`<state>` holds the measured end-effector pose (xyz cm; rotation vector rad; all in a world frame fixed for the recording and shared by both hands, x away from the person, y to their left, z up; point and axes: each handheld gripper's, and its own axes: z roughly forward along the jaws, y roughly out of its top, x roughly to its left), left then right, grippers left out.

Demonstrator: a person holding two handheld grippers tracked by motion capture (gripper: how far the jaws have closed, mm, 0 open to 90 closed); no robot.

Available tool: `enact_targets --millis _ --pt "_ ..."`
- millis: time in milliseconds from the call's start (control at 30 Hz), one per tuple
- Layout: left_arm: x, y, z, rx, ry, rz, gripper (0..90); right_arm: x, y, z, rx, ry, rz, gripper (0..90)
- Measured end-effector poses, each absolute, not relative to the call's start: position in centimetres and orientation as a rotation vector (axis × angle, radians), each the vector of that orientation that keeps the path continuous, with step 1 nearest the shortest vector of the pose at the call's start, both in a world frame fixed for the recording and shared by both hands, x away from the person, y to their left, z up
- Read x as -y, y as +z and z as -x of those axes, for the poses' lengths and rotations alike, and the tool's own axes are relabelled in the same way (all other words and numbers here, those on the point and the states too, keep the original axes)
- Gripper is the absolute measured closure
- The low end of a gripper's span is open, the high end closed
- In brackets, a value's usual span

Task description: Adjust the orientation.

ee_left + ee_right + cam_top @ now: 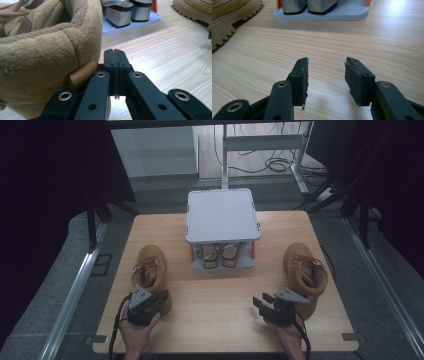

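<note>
Boots, two, tan suede: left boot [150,272] at the bench's [220,320] left side, right boot [304,275] at its right, grey two-tier rack [222,215] between and farther back, one pair of silver shoes [220,255] on its lower shelf. Left hand-held gripper [115,53] closed on nothing, touching the left boot's heel beside the ribbed pull loop [82,75]. Right hand-held gripper [325,67] open and empty over bare wood. Probably about to grasp a boot; next, parting the left jaws around the heel collar.

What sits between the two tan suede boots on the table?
In the high view, bare wooden tabletop between the left boot and right boot; the grey rack stands farther back.
</note>
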<state>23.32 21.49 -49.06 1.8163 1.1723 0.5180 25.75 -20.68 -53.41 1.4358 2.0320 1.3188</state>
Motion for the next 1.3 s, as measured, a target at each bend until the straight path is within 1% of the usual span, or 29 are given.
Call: enact_targets --millis 333,400,867,1133,1300 --pt "-24.1 -48.8 -22.0 -1.189 0.517 -1.842 89.7 20.6 -53.6 -25.8 -2.036 1.313 -1.438 53.2" --pt "-24.8 -48.7 -21.9 -1.190 0.500 -1.849 89.7 20.6 -53.6 -25.8 -2.037 1.313 -1.440 53.1" --pt "-29.1 -48.0 -21.7 -1.230 0.523 -1.894 89.7 20.5 -53.8 -25.9 -2.044 1.300 -1.441 53.2" --pt "-31.5 -48.0 -22.1 -1.287 0.529 -1.863 89.6 20.5 -53.8 -25.9 -2.043 1.301 -1.442 53.2" --pt "-32.3 -48.0 -22.1 -1.313 0.536 -1.851 89.5 20.3 -53.7 -25.8 -2.044 1.306 -1.435 53.2"
